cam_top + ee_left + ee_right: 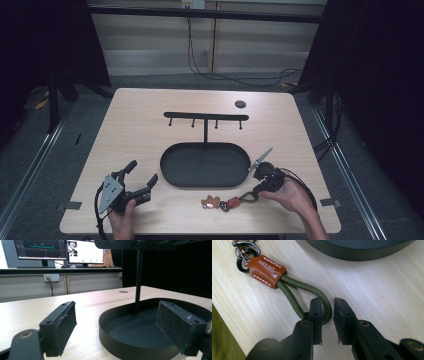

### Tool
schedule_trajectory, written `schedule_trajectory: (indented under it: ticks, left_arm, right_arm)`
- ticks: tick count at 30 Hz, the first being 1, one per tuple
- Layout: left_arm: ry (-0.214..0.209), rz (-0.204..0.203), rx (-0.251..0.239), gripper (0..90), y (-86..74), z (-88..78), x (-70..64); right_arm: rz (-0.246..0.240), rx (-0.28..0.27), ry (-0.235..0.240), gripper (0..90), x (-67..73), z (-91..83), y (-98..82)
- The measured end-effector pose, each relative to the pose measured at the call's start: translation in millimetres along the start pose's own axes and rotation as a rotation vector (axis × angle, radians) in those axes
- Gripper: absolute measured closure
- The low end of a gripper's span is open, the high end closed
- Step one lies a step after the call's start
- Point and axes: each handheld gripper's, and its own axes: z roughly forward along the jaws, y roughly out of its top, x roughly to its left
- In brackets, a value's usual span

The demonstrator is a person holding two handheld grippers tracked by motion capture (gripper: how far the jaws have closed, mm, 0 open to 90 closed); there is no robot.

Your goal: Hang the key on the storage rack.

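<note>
We are seeing the table (150, 125) evenly lit from above while the room around it is sinking into near black. Soft, short shadows are lying under the rack (206, 117) and tray (170, 172). In the left gripper view the monitors (86, 251) are glaring white and the near pads are blurring. The right gripper view is looking sharp on the cord (294, 290), softening at its edges.
</note>
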Motion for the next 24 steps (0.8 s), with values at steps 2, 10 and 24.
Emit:
schedule_trajectory:
  ticks: [2,10,24]
  left_arm:
    - [0.000,0.000,0.001,15.9,0.0,-0.2,0.0]
    - [-0.001,0.000,0.001,15.9,0.0,-0.2,-0.1]
    - [-0.001,0.000,0.000,15.9,0.0,-0.1,0.0]
  right_arm:
    - [-0.015,0.008,-0.002,76.9,1.2,0.6,0.7]
    - [-0.095,0.049,-0.036,80.9,5.6,1.3,3.3]
    - [-0.065,0.208,-0.019,85.2,3.1,5.1,25.1]
